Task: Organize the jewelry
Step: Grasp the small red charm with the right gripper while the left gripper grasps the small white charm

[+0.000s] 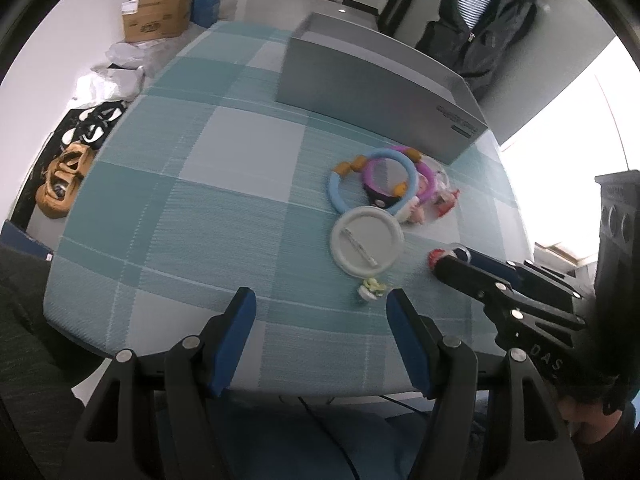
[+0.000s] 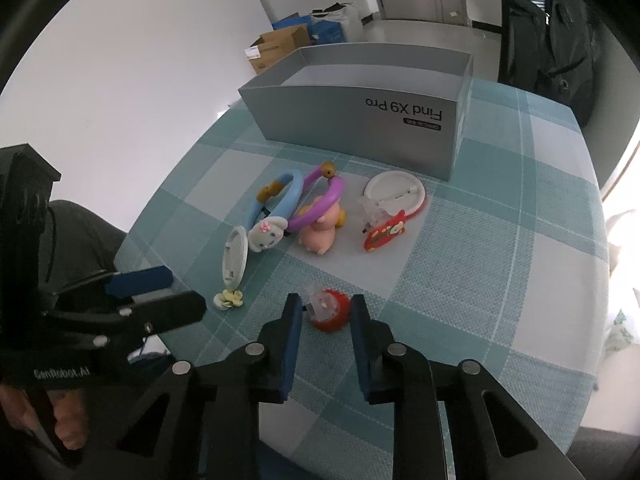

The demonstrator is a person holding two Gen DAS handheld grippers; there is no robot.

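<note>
Checked teal tablecloth [image 2: 500,264]: a red clip with clear plastic back [image 2: 330,310] is being bracketed by the right gripper [image 2: 323,312], jaws spread; left gripper [image 1: 320,300] is being held wide open.

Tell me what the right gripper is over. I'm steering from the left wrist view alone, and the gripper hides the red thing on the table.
Observer: A small red piece with a clear part on top lies between the fingers of the right gripper. The jaws are open.
Operator: Is the grey box open?
Observer: Yes, the grey box is open on top, and the part of its inside that I can see holds nothing.
Operator: Anything else close to that box?
Observer: A white round badge with a red rim lies pin side up just in front of it, with a red hair clip at its near edge.
</note>
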